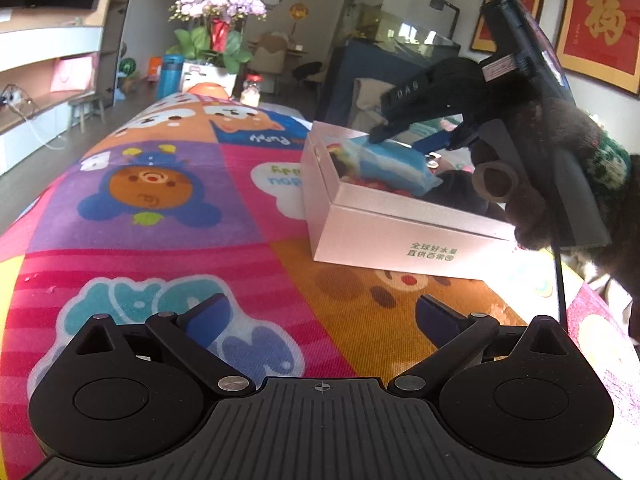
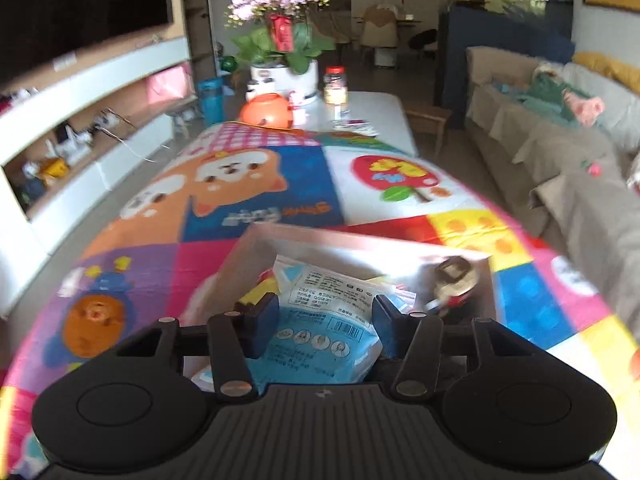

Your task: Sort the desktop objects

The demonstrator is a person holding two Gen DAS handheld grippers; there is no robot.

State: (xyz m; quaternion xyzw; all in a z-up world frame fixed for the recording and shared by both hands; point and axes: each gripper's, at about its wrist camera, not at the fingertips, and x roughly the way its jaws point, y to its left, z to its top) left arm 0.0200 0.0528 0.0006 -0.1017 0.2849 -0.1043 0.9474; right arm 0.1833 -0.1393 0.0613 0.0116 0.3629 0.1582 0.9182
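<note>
Table: a long table [image 1: 168, 240] covered by a bright cartoon patchwork cloth carries everything; its near left part lies bare under the left gripper.
Box: a pale open box [image 1: 392, 236] sits toward the right edge of the table, serving, it seems, as the bin for sorted things.
Packet: a blue and white packet [image 2: 324, 320] lies on top of the box's contents, probably just placed there.
Right gripper: the right gripper [image 2: 325, 322] hangs over the box, jaws apart on either side of the packet and not gripping it.
Left gripper: the left gripper [image 1: 322, 318] waits low over the cloth, jaws wide and empty.
Box clutter: a small red and white toy [image 2: 454, 284] and other pieces crowd the box.
Far end: a flower pot [image 2: 284, 80], an orange bowl [image 2: 266, 114] and a jar [image 2: 335, 86] stand well apart from the box.
</note>
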